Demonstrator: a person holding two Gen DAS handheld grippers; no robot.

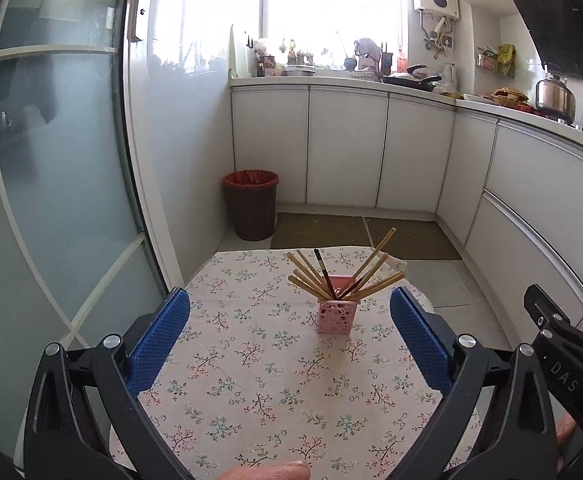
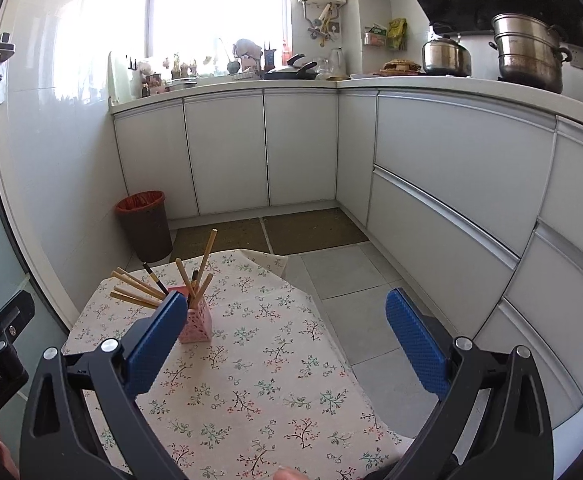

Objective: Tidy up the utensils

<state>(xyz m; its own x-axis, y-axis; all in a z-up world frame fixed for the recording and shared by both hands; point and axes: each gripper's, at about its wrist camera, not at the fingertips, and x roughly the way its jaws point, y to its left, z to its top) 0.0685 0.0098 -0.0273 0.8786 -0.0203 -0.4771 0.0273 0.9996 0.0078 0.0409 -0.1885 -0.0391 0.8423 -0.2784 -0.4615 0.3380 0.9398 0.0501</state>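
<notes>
A pink perforated holder (image 1: 336, 316) stands upright on the table with the floral cloth (image 1: 251, 360). Several wooden chopsticks (image 1: 365, 276) and dark ones fan out of it. My left gripper (image 1: 289, 312) is open and empty, held back from the holder, which sits between its blue fingers (image 1: 163, 332) farther away. In the right wrist view the holder (image 2: 197, 326) is at the left, partly hidden behind the left blue finger (image 2: 159, 340), with the chopsticks (image 2: 139, 290) above it. My right gripper (image 2: 287, 320) is open and empty, to the right of the holder.
A brown bin with a red liner (image 1: 251, 204) stands on the floor beyond the table. White kitchen cabinets (image 1: 347, 148) line the back and right. A glass door (image 1: 51, 160) is at the left. The table's far edge (image 1: 291, 250) lies just behind the holder.
</notes>
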